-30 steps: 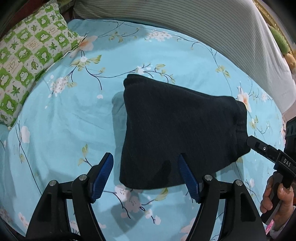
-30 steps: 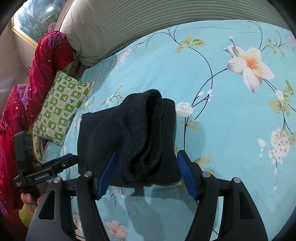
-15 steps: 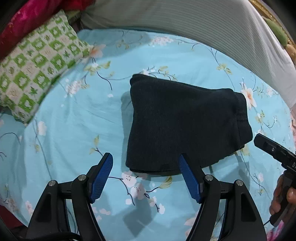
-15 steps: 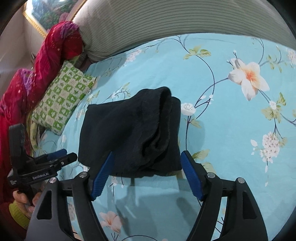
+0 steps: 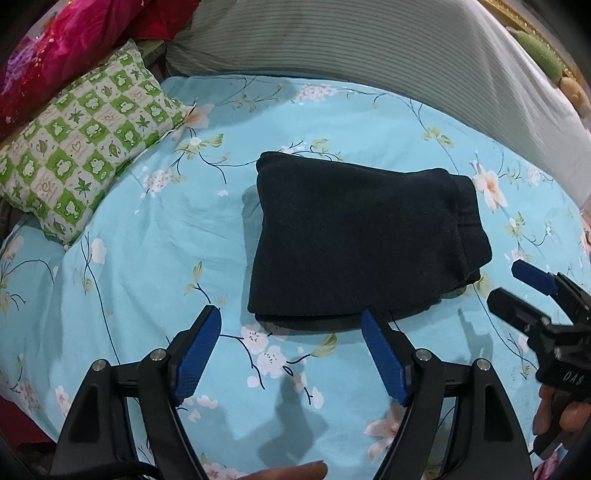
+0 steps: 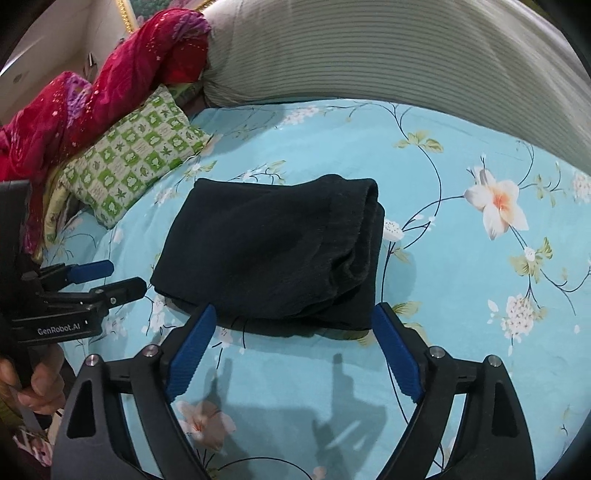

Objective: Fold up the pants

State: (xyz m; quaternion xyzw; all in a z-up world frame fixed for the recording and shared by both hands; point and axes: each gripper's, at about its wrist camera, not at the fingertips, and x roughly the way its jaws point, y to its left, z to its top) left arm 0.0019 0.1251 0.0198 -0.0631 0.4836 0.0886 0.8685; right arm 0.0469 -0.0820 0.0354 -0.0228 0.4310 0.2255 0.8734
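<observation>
Where the bed is spread with a light blue sheet printed with white and peach blossoms, the pants are shown lying near its middle, folded into a compact dark bundle with stacked edges at the right side. A green-and-white checked pillow is seen at the left of the bed, with red and pink bedding heaped behind it. A grey ribbed cushion is set along the far edge, and a gilt picture frame is visible on the wall beyond. The left hand-held gripper is held just short of the bundle's near edge, jaws spread wide and nothing between them. The right hand-held gripper is likewise spread wide and unloaded, just before the near edge. Shadows of both are cast on the sheet.
</observation>
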